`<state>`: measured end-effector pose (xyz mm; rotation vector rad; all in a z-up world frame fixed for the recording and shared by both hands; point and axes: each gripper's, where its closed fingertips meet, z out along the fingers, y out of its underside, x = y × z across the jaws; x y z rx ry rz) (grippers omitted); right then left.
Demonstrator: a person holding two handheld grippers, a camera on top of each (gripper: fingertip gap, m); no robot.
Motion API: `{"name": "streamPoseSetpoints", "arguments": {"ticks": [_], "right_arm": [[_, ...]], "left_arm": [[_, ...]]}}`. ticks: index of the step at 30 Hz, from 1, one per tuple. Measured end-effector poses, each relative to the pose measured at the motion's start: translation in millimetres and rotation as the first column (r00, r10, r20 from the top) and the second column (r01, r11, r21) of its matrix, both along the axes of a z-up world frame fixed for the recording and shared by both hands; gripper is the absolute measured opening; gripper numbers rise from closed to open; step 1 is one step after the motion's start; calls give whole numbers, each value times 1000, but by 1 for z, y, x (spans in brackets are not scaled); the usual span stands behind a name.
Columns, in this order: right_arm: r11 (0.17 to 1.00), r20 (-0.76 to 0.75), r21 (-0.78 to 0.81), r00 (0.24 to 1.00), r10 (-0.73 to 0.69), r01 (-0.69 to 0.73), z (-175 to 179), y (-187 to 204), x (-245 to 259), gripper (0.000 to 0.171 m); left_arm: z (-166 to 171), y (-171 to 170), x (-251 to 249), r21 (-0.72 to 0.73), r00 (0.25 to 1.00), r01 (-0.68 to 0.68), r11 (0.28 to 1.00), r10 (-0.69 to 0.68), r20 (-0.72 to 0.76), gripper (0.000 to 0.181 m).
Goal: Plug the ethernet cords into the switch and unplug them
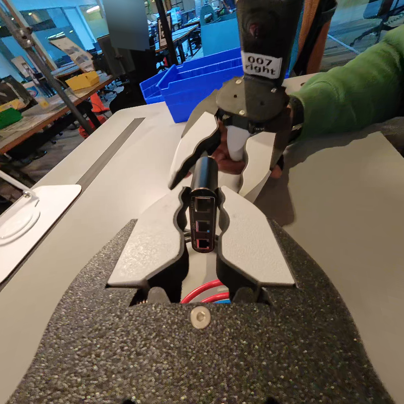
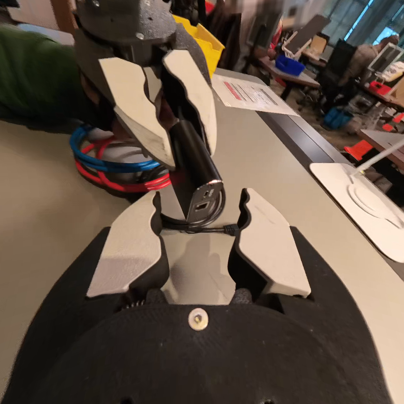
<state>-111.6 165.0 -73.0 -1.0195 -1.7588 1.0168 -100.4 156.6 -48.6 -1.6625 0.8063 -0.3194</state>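
The black switch [image 1: 203, 223] faces my left camera end on, with three empty ethernet ports in a column. My left gripper [image 1: 203, 191] is shut on its sides and holds it tilted above the grey table [image 1: 122, 218]. In the right wrist view the switch [image 2: 192, 157] points its other end, with two small sockets, at me. My right gripper [image 2: 201, 193] is open, its fingertips on either side of that end and apart from it. Coiled blue and red ethernet cords [image 2: 113, 168] lie on the table behind the left gripper [image 2: 190, 157]. A thin black cable [image 2: 218, 229] lies under the switch.
Blue bins [image 1: 196, 91] stand at the table's far edge. A white lamp base [image 1: 37, 214] sits at the left, and shows in the right wrist view [image 2: 360, 207]. A printed sheet [image 2: 251, 96] and a yellow bin [image 2: 207, 48] are behind. A green sleeve [image 1: 349, 105] holds the right gripper [image 1: 212, 188]. The grippers are tip to tip, or close to it.
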Motion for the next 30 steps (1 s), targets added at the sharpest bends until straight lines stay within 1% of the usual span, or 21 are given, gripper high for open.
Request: {"name": "streamPoseSetpoints", "arguments": {"ticks": [2, 4, 5, 7, 9, 11, 13, 14, 16, 19, 21, 25, 27, 30], "right_arm": [[998, -22, 16, 998, 55, -54, -3, -11, 5, 62], [998, -78, 56, 996, 40, -36, 0, -10, 8, 46], [997, -83, 59, 996, 44, -39, 0, -11, 10, 39], [997, -73, 57, 996, 52, -48, -2, -11, 14, 35], [998, -87, 56, 995, 46, -41, -1, -8, 17, 28], [999, -91, 53, 996, 6, -1, -1, 2, 19, 26], [999, -95, 30, 995, -35, 38, 0, 14, 21, 25], [999, -101, 10, 994, -50, 51, 2, 20, 23, 26], [997, -102, -27, 992, -81, 78, 4, 29, 24, 25], [992, -71, -37, 990, -125, 122, 1, 38, 24, 25], [990, -64, -30, 989, -136, 135, -1, 39, 23, 25], [985, -7, 8, 985, -172, 172, -11, 42, 21, 25], [983, 13, 13, 983, -186, 185, -14, 43, 21, 25], [978, 61, 19, 976, -210, 209, -20, 48, 21, 25]], "left_arm": [[-1, -3, 8, 1, 999, 32, 999, -32, -5, 26], [-2, -5, 16, -3, 998, 58, 998, -58, 1, 25], [-4, -5, 18, -4, 998, 59, 998, -59, 3, 26], [-5, -5, 20, -4, 998, 57, 998, -57, -7, 26], [-3, -2, 15, 24, 1000, 20, 1000, -19, -23, 29], [5, -2, 5, 63, 1000, -10, 998, 12, -27, 28], [14, -1, -17, 71, 997, -69, 995, 71, -30, 31], [15, -2, -31, 53, 994, -100, 994, 103, -40, 34], [9, -5, -61, -31, 985, -158, 987, 156, -74, 41], [-13, -18, -108, -178, 962, -255, 951, 230, -148, 42], [-22, -28, -132, -220, 951, -295, 930, 264, -159, 42], [-38, -46, -162, -327, 945, -325, 887, 297, -134, 40], [-46, -56, -164, -401, 955, -297, 867, 280, -102, 39], [-56, -61, -162, -467, 961, -271, 842, 264, -82, 37]]}}
